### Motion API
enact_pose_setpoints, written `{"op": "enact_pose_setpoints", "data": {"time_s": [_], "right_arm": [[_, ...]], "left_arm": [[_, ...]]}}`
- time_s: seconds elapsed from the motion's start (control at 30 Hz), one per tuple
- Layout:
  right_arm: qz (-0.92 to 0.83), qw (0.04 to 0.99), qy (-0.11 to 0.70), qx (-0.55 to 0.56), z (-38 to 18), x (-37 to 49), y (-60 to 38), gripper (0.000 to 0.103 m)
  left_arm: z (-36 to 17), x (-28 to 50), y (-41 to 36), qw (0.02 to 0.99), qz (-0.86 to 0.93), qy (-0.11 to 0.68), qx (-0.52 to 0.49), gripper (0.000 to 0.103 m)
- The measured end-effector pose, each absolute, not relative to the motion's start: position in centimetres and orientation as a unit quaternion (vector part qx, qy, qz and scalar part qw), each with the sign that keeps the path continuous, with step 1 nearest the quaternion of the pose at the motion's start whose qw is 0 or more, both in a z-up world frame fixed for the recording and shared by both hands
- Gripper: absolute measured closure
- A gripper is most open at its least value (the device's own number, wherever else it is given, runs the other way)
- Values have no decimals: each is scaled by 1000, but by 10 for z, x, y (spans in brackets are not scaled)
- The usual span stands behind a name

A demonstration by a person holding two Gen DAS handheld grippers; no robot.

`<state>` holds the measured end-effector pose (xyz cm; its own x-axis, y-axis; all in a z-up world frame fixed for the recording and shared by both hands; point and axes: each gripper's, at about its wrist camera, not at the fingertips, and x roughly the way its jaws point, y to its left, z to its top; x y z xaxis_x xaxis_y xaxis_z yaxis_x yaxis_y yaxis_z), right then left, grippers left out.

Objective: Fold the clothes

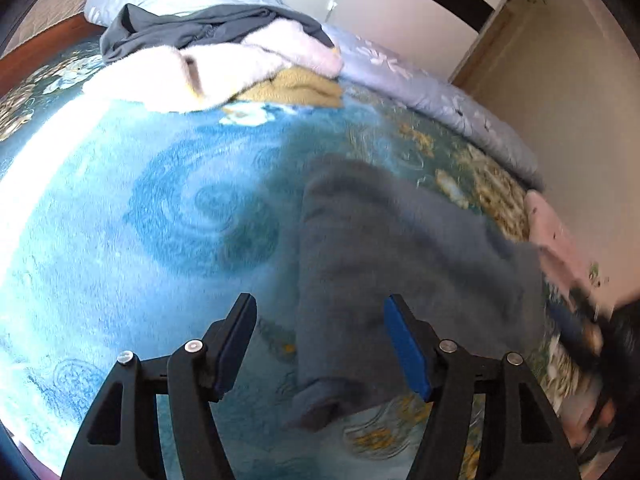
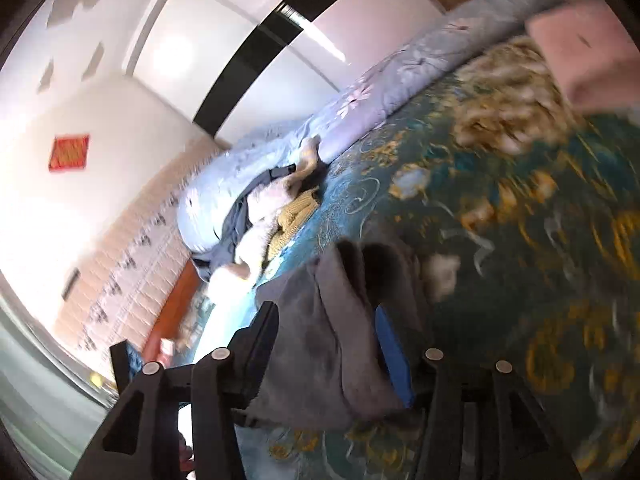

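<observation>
My left hand-held gripper (image 1: 320,344) hangs above the bed with its black jaws spread wide, blue pads facing each other and nothing between them. Under and just beyond it lies the grey fleece garment (image 1: 400,264), soft and matte, folded into a long slab with a rolled cuff-like end nearest me. It rests on the plush teal bedspread with swirl and gold floral patterns (image 1: 180,208), whose pile looks short and velvety.

My right hand-held gripper (image 2: 326,344) has that same grey fleece garment (image 2: 320,320) bunched between its jaws; the cloth fills the gap and drapes over the blue pad (I cannot tell whether the jaws truly pinch it or merely sit around it). That view is tilted and smeared with motion.

Farther up the bed sits a heap of unfolded clothes (image 1: 216,56): a smooth slate-grey piece on top, fluffy white fleece below, a nubbly mustard knit peeking out. A pale blue quilted duvet with white flowers (image 1: 432,96) runs along the far edge, and a flat pink folded cloth (image 1: 552,236) lies near the garment's right side.
</observation>
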<state>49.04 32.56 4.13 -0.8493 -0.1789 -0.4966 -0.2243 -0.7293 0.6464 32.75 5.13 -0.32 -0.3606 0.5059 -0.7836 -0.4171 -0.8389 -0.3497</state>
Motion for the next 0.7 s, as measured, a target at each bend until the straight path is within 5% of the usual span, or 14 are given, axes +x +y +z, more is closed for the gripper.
{"op": "enact_pose_setpoints", "data": {"time_s": [0.3,0.4,0.47,0.7], "right_arm": [[843,-29,374,-385,30,425,335,49],[841,-27,364,-400,35,411,331,78],[839,-27,358,-410,38,402,329,87],[861,-124,364,-332,100,394,326,91]], "left_arm": [[-15,334,41,285,817,-48,-500,36],[-15,333,41,283,818,-46,-499,36],[-16,333,40,282,818,-47,-499,36],[-9,333,22,271,823,-75,-493,36]]}}
